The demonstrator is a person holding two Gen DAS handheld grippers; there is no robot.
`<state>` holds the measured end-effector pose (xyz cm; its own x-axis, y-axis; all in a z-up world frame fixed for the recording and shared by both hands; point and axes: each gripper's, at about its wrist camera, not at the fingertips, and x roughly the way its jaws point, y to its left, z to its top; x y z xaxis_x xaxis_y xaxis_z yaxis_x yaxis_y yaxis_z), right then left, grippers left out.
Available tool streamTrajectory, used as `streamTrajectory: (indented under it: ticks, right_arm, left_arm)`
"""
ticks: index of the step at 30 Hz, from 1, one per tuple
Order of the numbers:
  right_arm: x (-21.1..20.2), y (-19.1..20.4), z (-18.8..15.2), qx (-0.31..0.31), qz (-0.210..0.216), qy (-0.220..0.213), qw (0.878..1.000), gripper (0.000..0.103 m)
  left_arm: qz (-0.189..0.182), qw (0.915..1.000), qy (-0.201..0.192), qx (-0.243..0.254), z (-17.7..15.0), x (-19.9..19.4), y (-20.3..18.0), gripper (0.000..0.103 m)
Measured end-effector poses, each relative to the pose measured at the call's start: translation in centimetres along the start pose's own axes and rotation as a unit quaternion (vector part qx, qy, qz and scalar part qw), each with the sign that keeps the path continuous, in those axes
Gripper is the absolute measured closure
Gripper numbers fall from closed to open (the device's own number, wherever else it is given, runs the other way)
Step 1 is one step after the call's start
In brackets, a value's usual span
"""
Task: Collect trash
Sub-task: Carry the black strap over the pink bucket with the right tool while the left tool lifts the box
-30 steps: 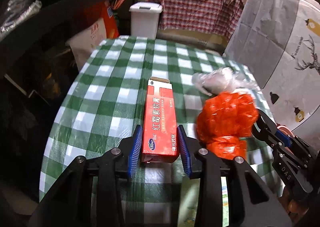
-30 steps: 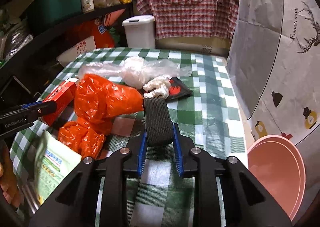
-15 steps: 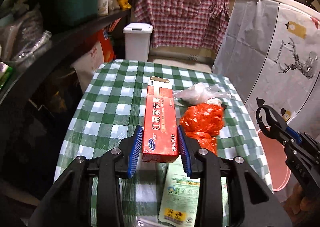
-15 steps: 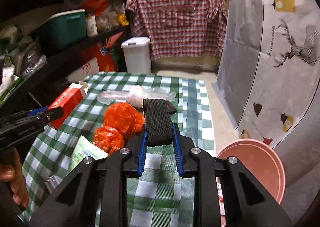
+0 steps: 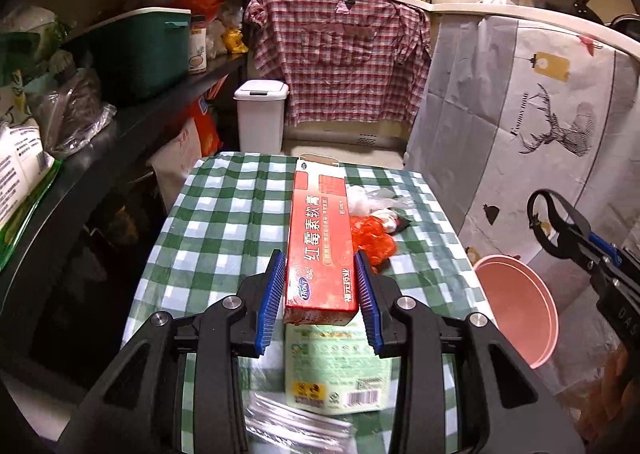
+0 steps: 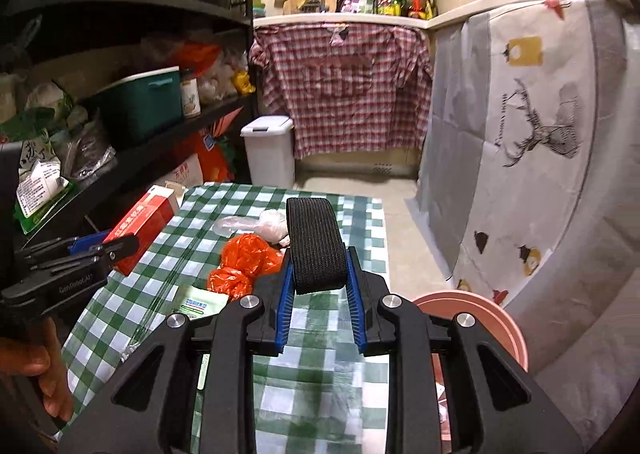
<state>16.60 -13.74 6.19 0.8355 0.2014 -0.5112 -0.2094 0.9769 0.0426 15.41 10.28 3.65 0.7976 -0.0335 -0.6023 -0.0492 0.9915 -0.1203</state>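
We hold the red box clamped in our left gripper, the black strap in our right gripper, clear of the table for binning

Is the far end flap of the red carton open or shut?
Open. On the red carton in the left gripper, the far flap sticks out past the end panel.

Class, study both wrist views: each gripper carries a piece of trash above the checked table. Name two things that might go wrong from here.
1. The left gripper clamps the red carton only at its near end; the long overhang may let it pivot or slip out.
2. The right gripper pinches the black strap at one end; being limp, it might snag or drop short of the pink basin.
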Motion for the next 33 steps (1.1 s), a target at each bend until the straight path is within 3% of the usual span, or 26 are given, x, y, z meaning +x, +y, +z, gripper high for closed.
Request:
streamTrajectory:
  ticks: [8, 33]
  right_arm:
    - [-1.8, -2.2, -1.5, 0.019, -0.015, -0.001, 1.000, 0.078]
    - [-1.6, -6.9, -3.3, 0.034, -0.049, 0.000, 0.998, 0.078]
  left_arm:
    - [-0.012, 0.9998, 0.008, 0.014, -2.6, -1.1, -2.6, 0.068]
    - [-0.045, 0.9976, 0.001, 0.053, -3.2, 0.0, -8.5, 0.068]
